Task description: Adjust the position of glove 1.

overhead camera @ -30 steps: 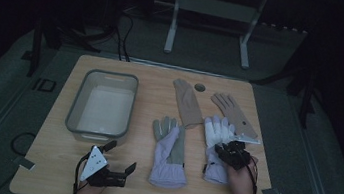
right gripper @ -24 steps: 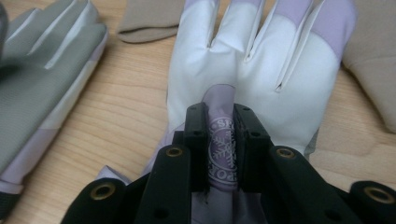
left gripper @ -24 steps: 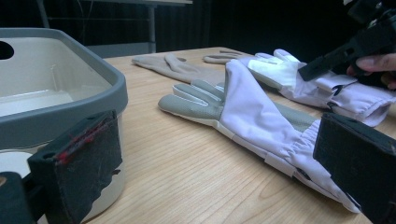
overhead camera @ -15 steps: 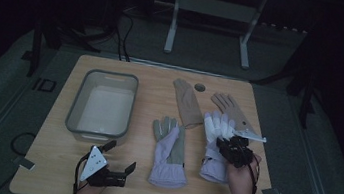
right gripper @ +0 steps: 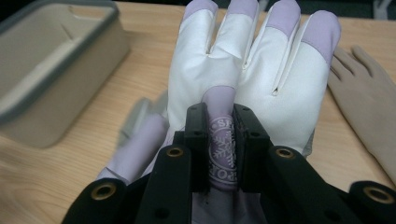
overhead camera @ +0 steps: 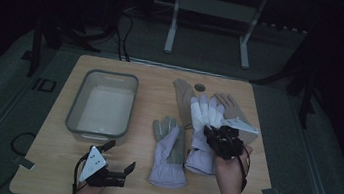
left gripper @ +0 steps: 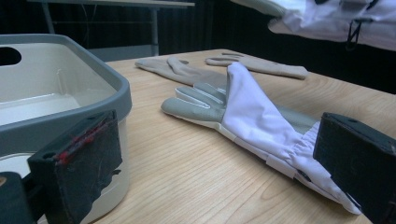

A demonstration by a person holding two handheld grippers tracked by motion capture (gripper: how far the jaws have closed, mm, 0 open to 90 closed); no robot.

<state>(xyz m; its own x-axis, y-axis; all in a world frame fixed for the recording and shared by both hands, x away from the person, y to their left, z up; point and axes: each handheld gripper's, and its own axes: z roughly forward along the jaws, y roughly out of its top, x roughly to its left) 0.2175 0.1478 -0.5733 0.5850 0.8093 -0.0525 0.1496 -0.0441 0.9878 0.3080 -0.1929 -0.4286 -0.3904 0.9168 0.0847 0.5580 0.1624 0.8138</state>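
A: What is the right claw [right gripper: 219,140] doing?

B: It is clamped on the white and lilac glove [right gripper: 243,70]. In the right gripper view the two black jaws pinch the lilac strip with the snowflake badge, low in the centre of the frame, and the glove's fingers fan out toward the top edge. The jaws have just been closing, with that glove between them.

A: Where does it sit in the high view?

B: Right of centre. The right claw [overhead camera: 220,136] has the glove [overhead camera: 205,114] raised at the finger end, while its cuff end trails down to the counter [overhead camera: 253,188] beside the person's right hand [overhead camera: 231,170].

A: And the left claw?

B: In the high view the left claw [overhead camera: 118,163] is at the lower left, low over the counter, jaws spread wide with nothing between them. The left gripper view shows one black jaw at the lower left of the frame and the other at the lower right, bare wood between.

A: What lies around them?

B: A second lilac glove [overhead camera: 169,152] lies flat in the middle of the high view, just left of the held one. Two tan gloves [overhead camera: 182,96] lie behind, toward the upper centre. A grey tub [overhead camera: 77,110] stands at the centre left, well apart from the right claw.
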